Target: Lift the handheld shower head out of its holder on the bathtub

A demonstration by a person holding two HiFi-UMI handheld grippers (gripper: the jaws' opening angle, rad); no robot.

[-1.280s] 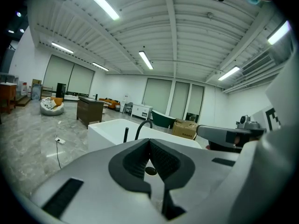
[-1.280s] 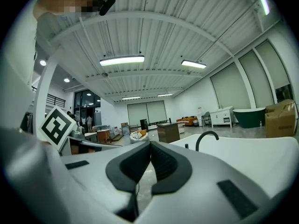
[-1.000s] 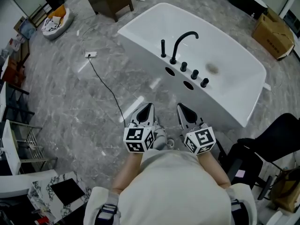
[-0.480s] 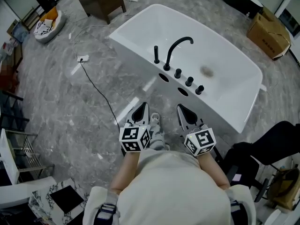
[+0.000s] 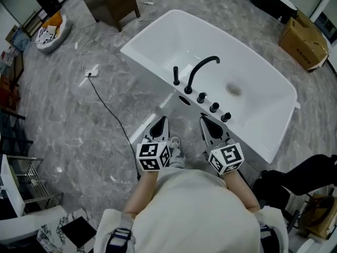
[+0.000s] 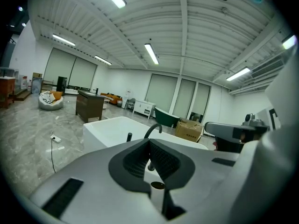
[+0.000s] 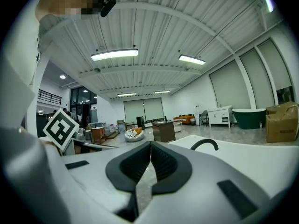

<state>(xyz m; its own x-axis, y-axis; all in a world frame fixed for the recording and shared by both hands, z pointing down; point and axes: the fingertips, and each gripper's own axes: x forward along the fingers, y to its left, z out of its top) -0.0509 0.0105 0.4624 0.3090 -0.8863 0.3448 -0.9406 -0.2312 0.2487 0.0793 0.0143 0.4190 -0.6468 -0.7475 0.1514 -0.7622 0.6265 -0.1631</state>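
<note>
The person stands facing the long side of the white bathtub (image 5: 181, 33), which fills the twelve o'clock stretch of the head view. None of the task is done yet. The handheld shower head (image 5: 176, 75), a short black upright stick, sits in its holder on the near rim at the eleven o'clock end of the row of black fittings. The arched faucet (image 5: 200, 67) stands just beside it at three o'clock, and three knobs (image 5: 214, 107) trail off toward four o'clock.

The left gripper (image 5: 159, 124) and the right gripper (image 5: 209, 125) are held side by side in front of the person's chest, both pointing at the tub and both well short of its rim. Neither touches anything. Each gripper's own view shows its dark pads pressed together at the tip with nothing between them (the left one looks straight toward the shower head (image 6: 129, 136) and the faucet beyond it).

What is left is nearly everything, as I judge it. The person must close the remaining gap, spread one pair of jaws, set them around the black stick, pinch it and draw it straight up out of the holder. The left gripper seems better lined up for that, with the stick at its twelve to one o'clock.
</note>
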